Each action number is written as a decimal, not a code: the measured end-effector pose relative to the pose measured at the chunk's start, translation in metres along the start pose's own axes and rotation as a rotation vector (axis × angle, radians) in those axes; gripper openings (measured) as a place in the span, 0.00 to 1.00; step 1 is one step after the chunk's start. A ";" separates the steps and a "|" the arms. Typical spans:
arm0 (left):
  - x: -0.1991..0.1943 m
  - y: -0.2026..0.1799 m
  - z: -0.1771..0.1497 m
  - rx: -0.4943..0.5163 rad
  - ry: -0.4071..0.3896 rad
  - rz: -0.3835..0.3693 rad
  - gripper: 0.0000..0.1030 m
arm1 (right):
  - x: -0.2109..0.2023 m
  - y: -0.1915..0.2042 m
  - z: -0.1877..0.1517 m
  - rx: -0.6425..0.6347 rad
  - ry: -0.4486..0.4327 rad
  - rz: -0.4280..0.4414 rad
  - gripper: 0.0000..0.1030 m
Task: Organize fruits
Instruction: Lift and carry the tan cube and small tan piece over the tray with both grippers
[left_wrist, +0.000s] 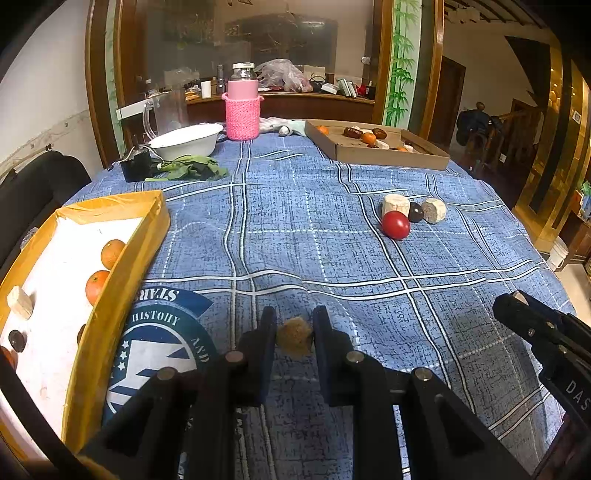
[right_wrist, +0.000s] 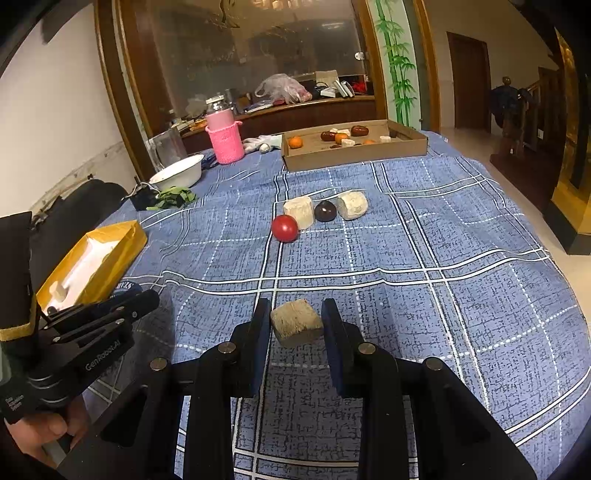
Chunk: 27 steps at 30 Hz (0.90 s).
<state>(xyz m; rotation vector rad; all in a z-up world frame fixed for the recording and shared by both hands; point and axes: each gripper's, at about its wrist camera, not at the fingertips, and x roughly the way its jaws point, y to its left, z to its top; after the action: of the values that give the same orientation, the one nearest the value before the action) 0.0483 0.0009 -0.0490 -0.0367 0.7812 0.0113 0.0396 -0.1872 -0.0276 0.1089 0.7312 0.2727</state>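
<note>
While sorting is under way, the yellow-rimmed, white-floored shallow box (left_wrist: 110, 280) at the left edge of the table serves as landmark. Inside it lie two round orange citrus fruits (left_wrist: 112, 253), a pale cut chunk (left_wrist: 20, 302) and a small dark round fruit (left_wrist: 17, 339); a further dark item against its right wall is too hidden to name. Right of the box, over the blue checked tablecloth (left_wrist: 295, 236), the left gripper (left_wrist: 294, 332) pinches a small brown fuzzy fruit (left_wrist: 294, 335) between its fingers. Further right of the box and beyond the grippers, a loose group rests on the cloth: a glossy red round fruit (right_wrist: 284, 228), a pale cylindrical chunk (right_wrist: 300, 211) touching it, a dark round fruit (right_wrist: 325, 211), and a second pale chunk (right_wrist: 352, 205). Right again, the right gripper (right_wrist: 296, 325) clamps a tan, blocky cut piece (right_wrist: 296, 323) just above the cloth. Far from the box, at the back right, a flat brown cardboard tray (right_wrist: 354, 153) holds oranges, dark reddish fruits and pale chunks.

Progress appears partial: both containers are already stocked, two pieces are in hand and undelivered, and four pieces on the cloth remain. Which container each piece belongs to cannot be told.
</note>
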 end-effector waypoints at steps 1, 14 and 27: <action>0.000 0.000 0.000 0.000 -0.001 0.001 0.22 | 0.000 0.000 0.000 0.000 0.000 -0.001 0.26; -0.004 -0.001 0.000 0.003 -0.008 0.011 0.22 | -0.002 -0.002 0.001 0.011 -0.013 -0.004 0.26; -0.009 -0.001 0.000 0.006 -0.015 0.020 0.22 | -0.005 -0.003 0.002 0.009 -0.025 -0.006 0.26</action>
<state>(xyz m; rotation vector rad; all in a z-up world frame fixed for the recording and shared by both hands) 0.0416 0.0001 -0.0424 -0.0226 0.7663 0.0282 0.0380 -0.1910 -0.0238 0.1184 0.7074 0.2619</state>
